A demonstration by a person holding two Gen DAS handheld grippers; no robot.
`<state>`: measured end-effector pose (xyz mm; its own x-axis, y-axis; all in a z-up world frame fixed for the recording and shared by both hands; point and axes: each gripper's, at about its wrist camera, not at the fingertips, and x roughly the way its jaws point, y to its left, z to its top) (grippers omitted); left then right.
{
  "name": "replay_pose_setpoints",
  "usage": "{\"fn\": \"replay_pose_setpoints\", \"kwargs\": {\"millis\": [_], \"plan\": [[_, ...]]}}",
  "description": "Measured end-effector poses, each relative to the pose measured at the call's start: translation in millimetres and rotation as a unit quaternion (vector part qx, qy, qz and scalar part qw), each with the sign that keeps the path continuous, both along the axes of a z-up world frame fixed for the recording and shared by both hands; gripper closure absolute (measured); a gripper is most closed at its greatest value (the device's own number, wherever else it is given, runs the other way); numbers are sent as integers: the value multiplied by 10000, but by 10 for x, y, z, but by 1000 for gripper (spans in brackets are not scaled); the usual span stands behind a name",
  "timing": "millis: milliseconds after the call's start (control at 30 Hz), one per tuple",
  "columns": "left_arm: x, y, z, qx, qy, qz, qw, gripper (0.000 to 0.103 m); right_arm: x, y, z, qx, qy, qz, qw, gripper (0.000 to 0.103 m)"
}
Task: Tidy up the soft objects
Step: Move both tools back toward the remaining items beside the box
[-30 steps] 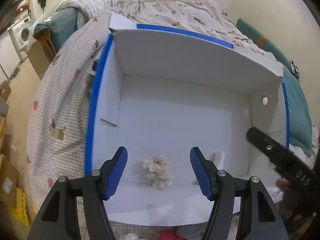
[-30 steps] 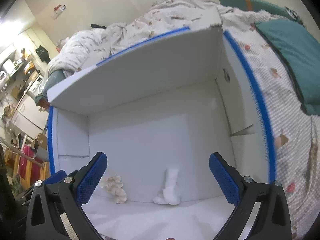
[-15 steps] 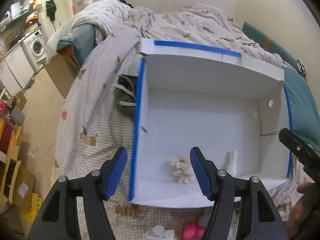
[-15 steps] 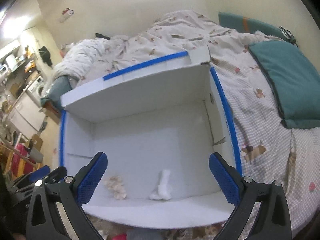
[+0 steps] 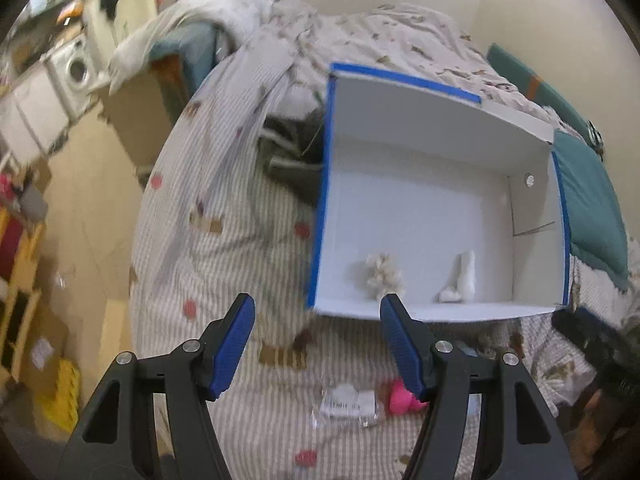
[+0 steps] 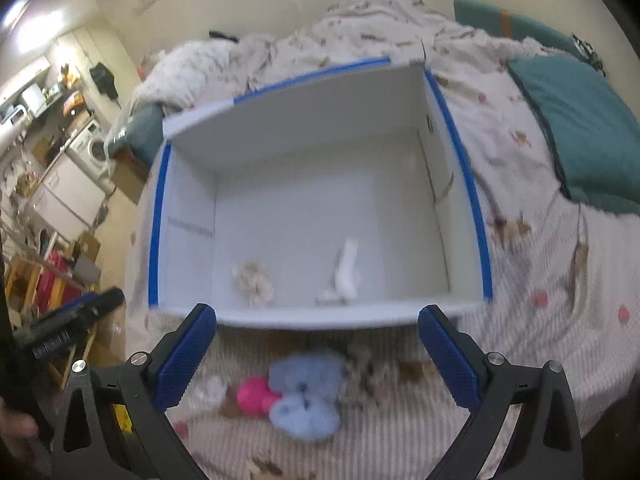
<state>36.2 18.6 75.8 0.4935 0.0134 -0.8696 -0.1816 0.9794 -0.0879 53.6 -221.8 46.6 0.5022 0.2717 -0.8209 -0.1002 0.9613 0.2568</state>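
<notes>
Two soft pieces, a cream scrunchie and a white sock, are lying in the white box on the bed. Blue plush and pink ball are waiting outside. I am holding my left hand-held gripper and right hand-held gripper open, both carrying nothing.

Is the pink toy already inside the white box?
No, the pink toy lies on the bedspread outside the white box, beside the blue plush.

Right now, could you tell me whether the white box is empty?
Not empty: the white box holds a cream scrunchie and a white sock.
</notes>
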Motion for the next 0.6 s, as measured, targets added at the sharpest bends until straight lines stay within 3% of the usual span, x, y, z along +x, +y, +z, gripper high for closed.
{"fn": "replay_pose_setpoints", "kwargs": {"millis": [167,300,500,600], "plan": [[-137,143,-149,-61,225,312,9992,41,-182,22,-148,8,231,-20,9997,0],[-154,187,-349,-306,664,390,9966,41,-176,55,-273,-30,417,-21,9991,0],[-133,-89,-742,-321,1482,-124,9884,41,-28,46,-490,31,847,-127,9963,0],[-126,-143,-914,-424,1692,-178,9845,41,4,42,-536,44,927,-173,9955,0]]}}
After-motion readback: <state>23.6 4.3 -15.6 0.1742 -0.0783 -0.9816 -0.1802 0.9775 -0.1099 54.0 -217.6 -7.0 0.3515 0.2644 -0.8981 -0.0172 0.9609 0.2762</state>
